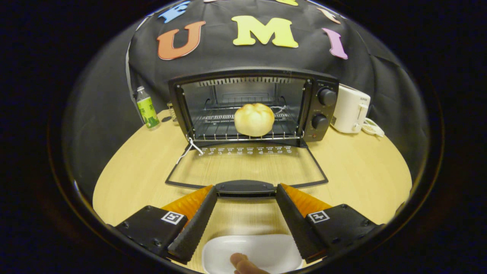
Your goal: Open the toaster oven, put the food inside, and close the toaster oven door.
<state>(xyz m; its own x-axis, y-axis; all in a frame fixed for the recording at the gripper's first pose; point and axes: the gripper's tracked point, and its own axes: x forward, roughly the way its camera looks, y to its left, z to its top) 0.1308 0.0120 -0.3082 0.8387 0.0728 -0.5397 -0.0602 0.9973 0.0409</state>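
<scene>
The black toaster oven (253, 104) stands at the back of the round wooden table, and its glass door (247, 167) lies folded down flat towards me. A pale round bun (253, 119) rests on the wire rack (217, 131) inside the oven, near the front. My gripper (246, 189) is open wide, low over the table. The door's black handle (245, 188) lies right between the two fingertips, its ends close to them. I cannot tell whether the fingertips touch it.
A white plate (266, 251) lies on the table (361, 175) beneath the fingers, with a person's fingertip (241, 262) at its near rim. A green-labelled bottle (147, 108) stands left of the oven. A white toaster (350, 108) with its cord stands to the right.
</scene>
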